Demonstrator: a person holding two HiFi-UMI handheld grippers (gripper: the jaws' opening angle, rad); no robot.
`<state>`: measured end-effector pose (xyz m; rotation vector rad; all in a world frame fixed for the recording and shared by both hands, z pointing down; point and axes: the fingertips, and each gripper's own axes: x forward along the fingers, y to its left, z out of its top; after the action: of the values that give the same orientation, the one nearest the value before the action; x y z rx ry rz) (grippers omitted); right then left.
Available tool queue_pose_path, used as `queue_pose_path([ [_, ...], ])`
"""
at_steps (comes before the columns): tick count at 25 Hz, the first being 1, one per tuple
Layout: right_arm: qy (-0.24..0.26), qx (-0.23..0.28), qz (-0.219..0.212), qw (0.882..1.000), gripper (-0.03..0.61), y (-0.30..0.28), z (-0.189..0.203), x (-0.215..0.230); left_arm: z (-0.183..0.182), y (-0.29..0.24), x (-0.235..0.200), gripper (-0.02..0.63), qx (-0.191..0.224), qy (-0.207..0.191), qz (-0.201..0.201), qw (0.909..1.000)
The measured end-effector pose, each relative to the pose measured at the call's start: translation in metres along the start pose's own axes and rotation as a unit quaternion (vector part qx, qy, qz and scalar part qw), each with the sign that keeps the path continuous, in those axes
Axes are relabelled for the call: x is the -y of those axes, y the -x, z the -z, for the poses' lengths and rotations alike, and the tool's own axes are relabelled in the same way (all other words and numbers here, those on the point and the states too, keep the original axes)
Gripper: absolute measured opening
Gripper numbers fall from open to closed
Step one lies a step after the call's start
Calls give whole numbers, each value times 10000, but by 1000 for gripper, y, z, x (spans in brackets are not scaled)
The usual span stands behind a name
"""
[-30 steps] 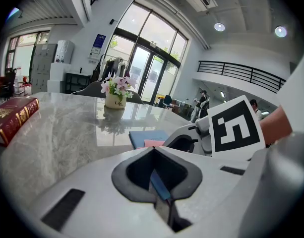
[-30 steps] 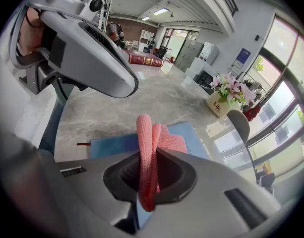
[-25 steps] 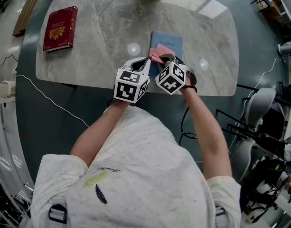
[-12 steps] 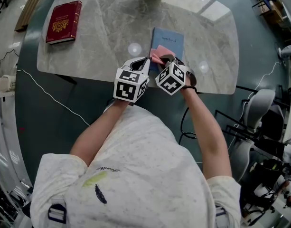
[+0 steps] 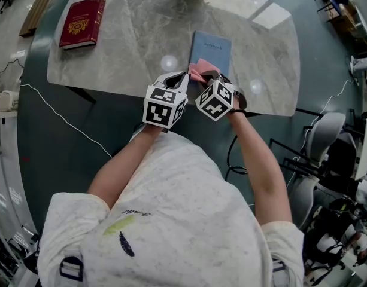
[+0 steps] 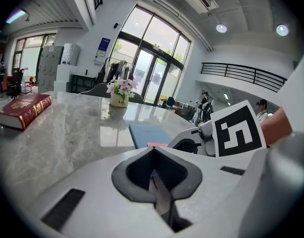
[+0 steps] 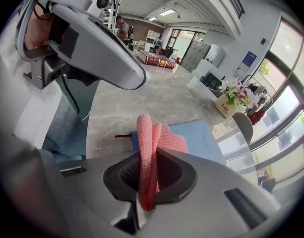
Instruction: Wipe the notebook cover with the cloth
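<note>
Basically nothing has shifted in the last second: the right gripper still pinches the bunched pink knitted cloth at the near end of the light-blue softcover notebook. The left gripper is pressed together, empty. The wiping stroke probably hasn't started.

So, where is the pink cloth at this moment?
In the head view the pink cloth sits just right of centre, pinched in the right tongs over the near end of the blue notebook.

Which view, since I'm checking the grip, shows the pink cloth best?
The right gripper view: the cloth is close, pinched in the right claw. Head view shows only a pink corner by the notebook; left gripper view, a sliver.
</note>
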<state>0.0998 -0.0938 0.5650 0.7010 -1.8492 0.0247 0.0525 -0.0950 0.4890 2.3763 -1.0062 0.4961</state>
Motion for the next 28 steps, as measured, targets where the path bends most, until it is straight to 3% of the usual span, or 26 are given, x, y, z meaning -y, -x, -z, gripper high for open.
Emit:
queue_pose_path([
  [18,95,93,-85,9999,15,11,4,-23,12,13,6,6,24,31,-74,10000],
  [28,276,247,144,9992,15,22,-5,-4,7,7,-2,6,-21,19,-68,10000],
])
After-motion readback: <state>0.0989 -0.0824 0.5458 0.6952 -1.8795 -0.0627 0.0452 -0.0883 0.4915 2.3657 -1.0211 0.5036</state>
